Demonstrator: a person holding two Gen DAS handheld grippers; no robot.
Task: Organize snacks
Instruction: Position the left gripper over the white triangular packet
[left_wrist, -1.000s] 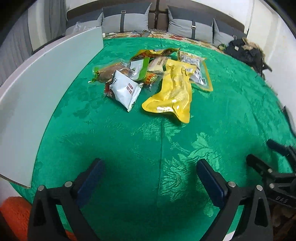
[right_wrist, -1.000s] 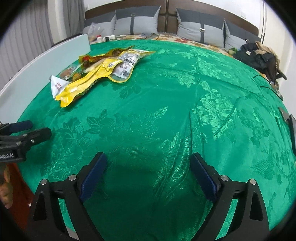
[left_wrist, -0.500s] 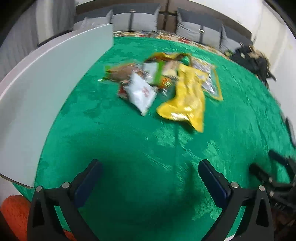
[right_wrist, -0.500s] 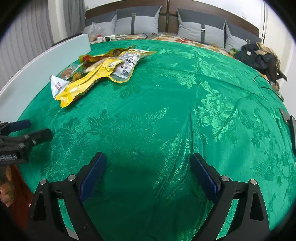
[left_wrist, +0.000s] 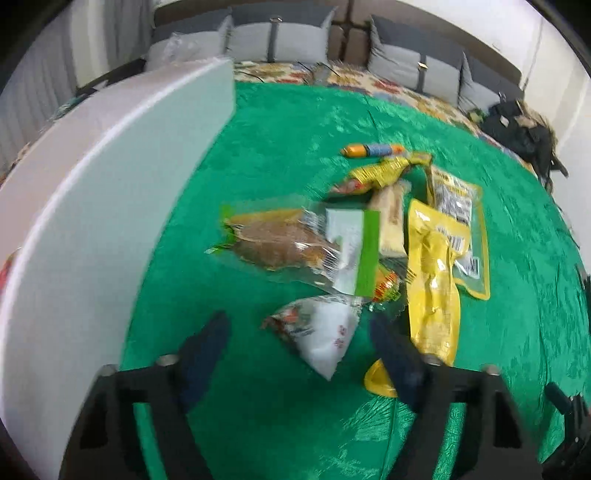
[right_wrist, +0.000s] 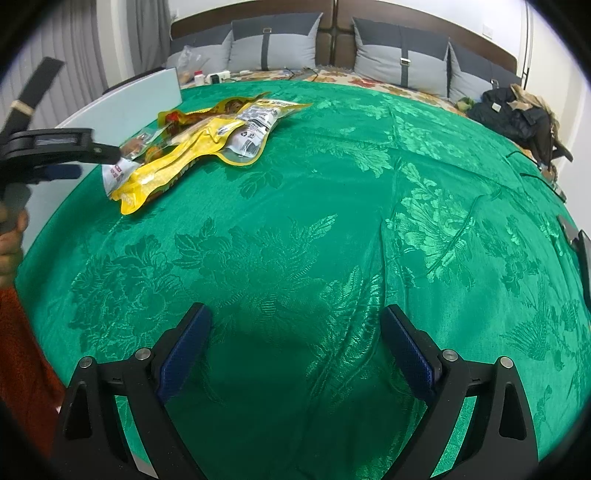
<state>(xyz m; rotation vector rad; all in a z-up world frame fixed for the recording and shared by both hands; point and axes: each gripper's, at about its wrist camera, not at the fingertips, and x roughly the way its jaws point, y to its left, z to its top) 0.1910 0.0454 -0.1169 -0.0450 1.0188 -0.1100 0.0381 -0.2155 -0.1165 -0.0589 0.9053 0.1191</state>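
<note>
Blurred throughout the left wrist view; orange-red packet (left_wrist: 386, 286) mostly hidden beneath green-striped packet (left_wrist: 354, 254); labels unreadable.

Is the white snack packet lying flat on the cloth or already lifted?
Flat: the white snack packet lies on the green cloth between the left gripper's closing jaws, no pad visibly touching it.

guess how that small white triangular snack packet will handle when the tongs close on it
The small white packet looks puffy and crinkled, so it will probably squash and feel light. Its film looks glossy, so it may slip. It lies between the left tongs, whose jaws are closing; a grip near its sealed edge seems safer.
</note>
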